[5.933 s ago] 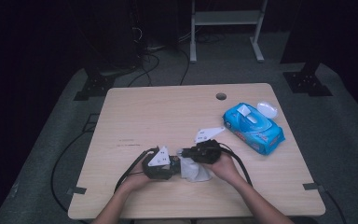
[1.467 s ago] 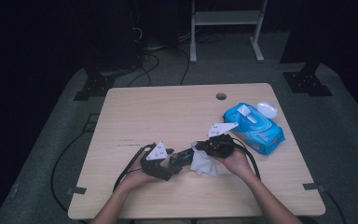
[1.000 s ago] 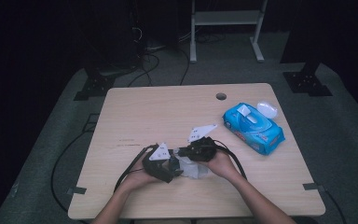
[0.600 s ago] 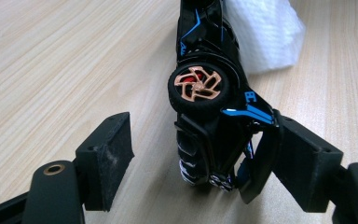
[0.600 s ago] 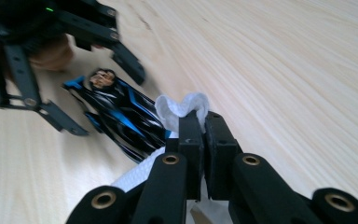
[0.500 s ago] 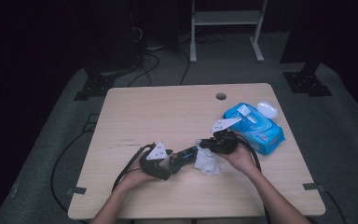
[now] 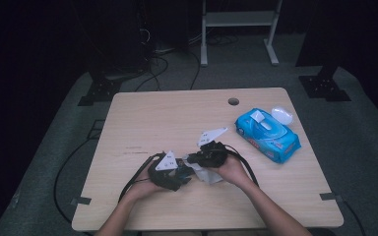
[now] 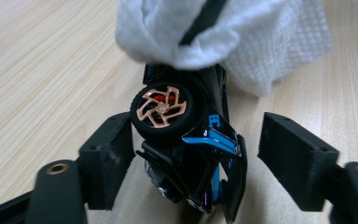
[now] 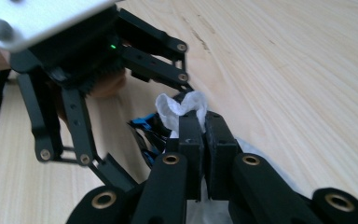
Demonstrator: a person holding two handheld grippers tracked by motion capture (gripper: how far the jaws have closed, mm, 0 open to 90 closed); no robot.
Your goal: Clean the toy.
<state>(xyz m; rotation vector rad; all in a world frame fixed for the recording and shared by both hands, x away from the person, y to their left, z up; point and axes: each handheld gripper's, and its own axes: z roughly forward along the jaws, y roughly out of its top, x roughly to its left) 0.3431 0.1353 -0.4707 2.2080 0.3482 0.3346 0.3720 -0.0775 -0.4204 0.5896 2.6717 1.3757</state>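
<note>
A black and blue toy car [image 8: 186, 154] with an orange-spoked wheel stands between the jaws of my left gripper [image 8: 200, 140], its wheel against the left pad. My right gripper [image 9: 200, 126] is shut on a white wipe [image 9: 182, 105] and presses it onto the far end of the car [image 9: 144, 128]. In the left gripper view the wipe [image 8: 223, 37] drapes over the car's top. From above, the left gripper [image 7: 184, 173] and right gripper [image 7: 193, 160] meet nose to nose near the table's front, with the wipe [image 7: 209, 175] bunched under the right hand.
A blue pack of wipes [image 7: 267, 135] lies at the right of the wooden table [image 7: 177, 118], with a white lid [image 7: 281, 115] behind it. A small hole [image 7: 233, 102] sits near the far edge. Cables trail from both grippers.
The right gripper with the wipe has moved left, back onto the car, after pulling away to the right half a second ago. The left gripper has barely moved.
</note>
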